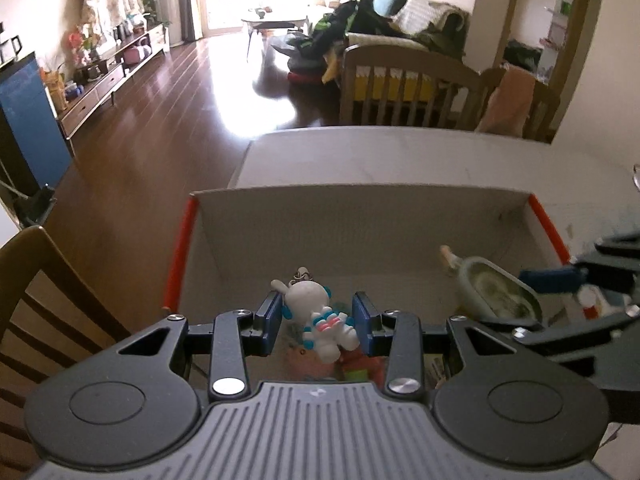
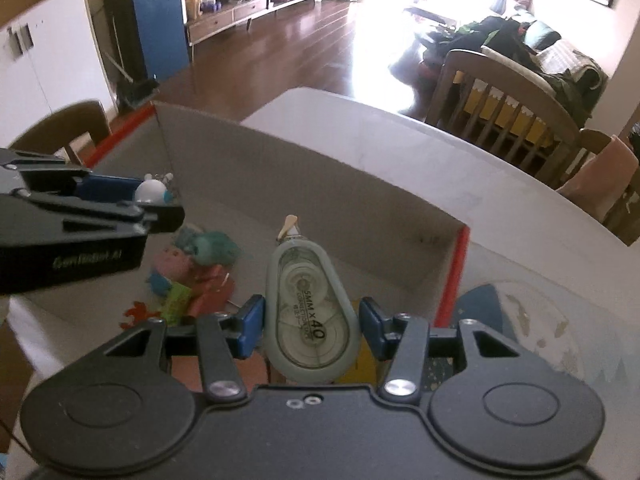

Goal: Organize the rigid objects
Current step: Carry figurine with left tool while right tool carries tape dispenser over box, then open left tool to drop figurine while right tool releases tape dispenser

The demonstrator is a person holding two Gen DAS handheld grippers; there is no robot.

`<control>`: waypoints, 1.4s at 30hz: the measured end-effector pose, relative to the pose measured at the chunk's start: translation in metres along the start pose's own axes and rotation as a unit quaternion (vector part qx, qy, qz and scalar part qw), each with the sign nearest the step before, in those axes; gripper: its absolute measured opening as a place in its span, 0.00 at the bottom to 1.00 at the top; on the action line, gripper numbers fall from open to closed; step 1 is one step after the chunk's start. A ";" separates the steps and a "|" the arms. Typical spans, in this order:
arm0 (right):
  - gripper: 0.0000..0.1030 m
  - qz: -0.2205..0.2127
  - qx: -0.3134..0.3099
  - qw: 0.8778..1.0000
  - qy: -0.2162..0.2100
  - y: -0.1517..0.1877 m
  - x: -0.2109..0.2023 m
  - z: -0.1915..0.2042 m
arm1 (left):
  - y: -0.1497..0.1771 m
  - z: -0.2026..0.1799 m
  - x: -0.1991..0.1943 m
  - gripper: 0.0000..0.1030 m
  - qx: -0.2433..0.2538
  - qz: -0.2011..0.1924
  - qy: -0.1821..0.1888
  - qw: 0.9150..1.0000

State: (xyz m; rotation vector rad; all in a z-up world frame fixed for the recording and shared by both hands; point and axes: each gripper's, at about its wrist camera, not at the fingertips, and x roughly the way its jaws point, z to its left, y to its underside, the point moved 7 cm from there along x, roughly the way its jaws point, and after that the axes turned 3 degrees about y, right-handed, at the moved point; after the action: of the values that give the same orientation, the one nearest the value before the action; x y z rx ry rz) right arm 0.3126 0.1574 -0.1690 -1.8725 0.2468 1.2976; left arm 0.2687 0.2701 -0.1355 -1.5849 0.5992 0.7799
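My left gripper is shut on a white astronaut keychain figure and holds it over the open cardboard box with red edges. My right gripper is shut on a grey-green correction tape dispenser and holds it above the box's right half. The dispenser also shows in the left wrist view. The astronaut also shows in the right wrist view, between the left gripper's pads. Small toys lie on the box floor, among them a pink pig figure, a teal figure and red pieces.
The box stands on a white table. A patterned plate lies right of the box. Wooden chairs stand at the table's left and far side. Beyond are a wooden floor, a sofa and a low cabinet.
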 end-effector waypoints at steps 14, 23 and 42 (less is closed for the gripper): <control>0.50 0.029 -0.038 0.999 0.011 0.008 0.016 0.010 | 0.027 0.006 0.024 0.37 -0.012 0.049 0.021 0.999; 0.52 0.033 -0.034 0.999 0.007 0.012 0.008 0.007 | 0.034 0.008 0.026 0.37 -0.012 0.085 0.012 0.996; 0.63 -0.028 -0.002 0.999 -0.030 0.017 -0.063 -0.004 | 0.028 -0.002 -0.043 0.58 -0.016 0.023 0.004 1.000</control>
State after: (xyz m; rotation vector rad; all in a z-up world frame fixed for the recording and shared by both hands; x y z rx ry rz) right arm 0.2772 0.1262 -0.1233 -1.8284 0.1601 1.3146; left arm 0.2201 0.2612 -0.1201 -1.6086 0.6331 0.8217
